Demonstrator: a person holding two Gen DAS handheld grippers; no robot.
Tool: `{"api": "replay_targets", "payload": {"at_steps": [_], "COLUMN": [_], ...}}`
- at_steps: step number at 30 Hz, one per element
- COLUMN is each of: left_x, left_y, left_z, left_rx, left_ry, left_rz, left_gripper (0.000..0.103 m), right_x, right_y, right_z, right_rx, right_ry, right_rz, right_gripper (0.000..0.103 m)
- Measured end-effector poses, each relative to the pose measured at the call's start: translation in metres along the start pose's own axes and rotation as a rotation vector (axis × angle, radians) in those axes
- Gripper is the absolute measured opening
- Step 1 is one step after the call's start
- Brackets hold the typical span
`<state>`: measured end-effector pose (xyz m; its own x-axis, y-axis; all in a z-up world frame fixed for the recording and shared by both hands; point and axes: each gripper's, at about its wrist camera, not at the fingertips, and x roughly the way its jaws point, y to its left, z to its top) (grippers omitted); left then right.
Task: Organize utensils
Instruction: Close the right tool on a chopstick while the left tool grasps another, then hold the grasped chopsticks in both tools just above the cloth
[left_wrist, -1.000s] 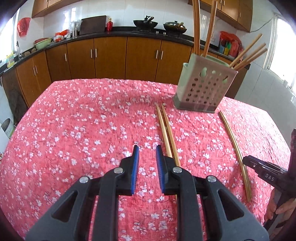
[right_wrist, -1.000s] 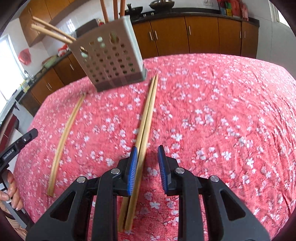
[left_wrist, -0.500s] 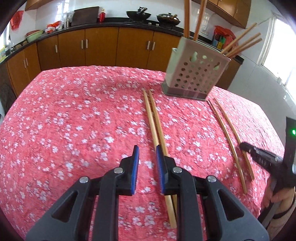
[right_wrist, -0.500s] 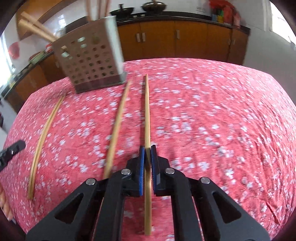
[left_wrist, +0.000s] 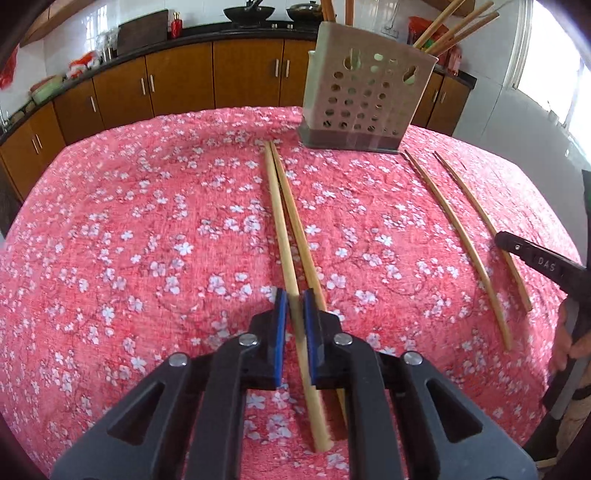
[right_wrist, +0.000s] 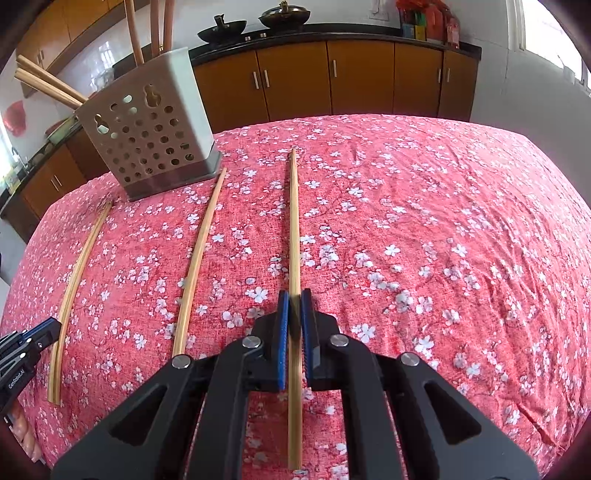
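Observation:
My left gripper (left_wrist: 294, 295) has its pads on either side of one wooden chopstick (left_wrist: 282, 236) of a pair lying on the red floral tablecloth; a small gap shows, and its partner (left_wrist: 295, 218) lies just to the right. My right gripper (right_wrist: 294, 297) is shut on a single chopstick (right_wrist: 294, 221) and holds it level with the table. A grey perforated utensil holder (left_wrist: 365, 96) with several chopsticks in it stands at the far side; it also shows in the right wrist view (right_wrist: 155, 125).
Another chopstick (right_wrist: 199, 251) lies left of the held one. A pair (right_wrist: 74, 273) lies further left. The right gripper's tip (left_wrist: 535, 254) shows at the left view's right edge, by two chopsticks (left_wrist: 454, 225). Kitchen cabinets (left_wrist: 177, 81) stand behind the table.
My right gripper closed on one chopstick and drew it away from its partner. My left gripper moved right over the pair, and its pads now straddle one stick.

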<state>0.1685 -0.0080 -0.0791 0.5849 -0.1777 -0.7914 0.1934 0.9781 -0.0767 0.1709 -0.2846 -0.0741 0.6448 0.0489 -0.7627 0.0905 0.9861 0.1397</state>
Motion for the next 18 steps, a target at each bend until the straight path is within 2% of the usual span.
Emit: {"api": "replay_targets", "payload": {"at_steps": [9,14,18], "left_x": [0.008,0.011,0.012], "left_y": [0.003,0.044,0.074], "left_z": [0.008,0.017,0.021], "left_rx": [-0.009,-0.101,-0.158], "left_ry": [-0.01,-0.009,-0.013], "left_rz": [0.07,0.129,0.14], "left_gripper": [0.008,0.008,0.008], "right_x": [-0.004,0.0,0.004], "right_y": [0.009,-0.004,-0.023], "right_z": [-0.006,0.003,0.011], "right_rx": [-0.05,-0.023,0.015], "right_ry": [0.001,-0.004,-0.017], "right_rz": [0.037,0.002,-0.033], "right_gripper": [0.008,0.008,0.008]}}
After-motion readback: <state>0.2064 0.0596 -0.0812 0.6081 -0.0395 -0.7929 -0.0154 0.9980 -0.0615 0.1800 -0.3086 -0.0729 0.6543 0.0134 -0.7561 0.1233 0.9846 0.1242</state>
